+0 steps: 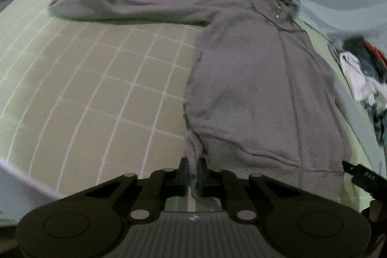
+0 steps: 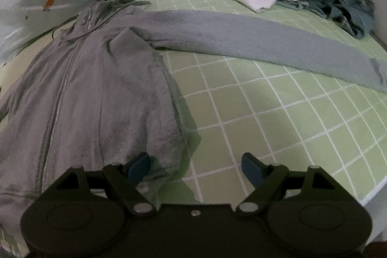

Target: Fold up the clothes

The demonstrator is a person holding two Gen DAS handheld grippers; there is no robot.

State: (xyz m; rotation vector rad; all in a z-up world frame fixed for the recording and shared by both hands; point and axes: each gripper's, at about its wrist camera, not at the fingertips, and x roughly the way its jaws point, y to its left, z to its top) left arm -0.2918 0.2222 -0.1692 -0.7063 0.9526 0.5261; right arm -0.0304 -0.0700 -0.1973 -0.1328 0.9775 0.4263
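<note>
Left hand-held gripper (image 1: 192, 167) is clamped on the hem corner of the grey hoodie (image 1: 254, 88) spread flat on the green checked bed (image 1: 96, 88), while the right hand-held gripper (image 2: 196, 165) hovers apart beside its other hem corner.

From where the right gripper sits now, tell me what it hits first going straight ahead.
Mostly bare green checked sheet lies ahead of the open right gripper; the first object would likely be the grey hoodie's outstretched sleeve, though depth is unclear.
</note>
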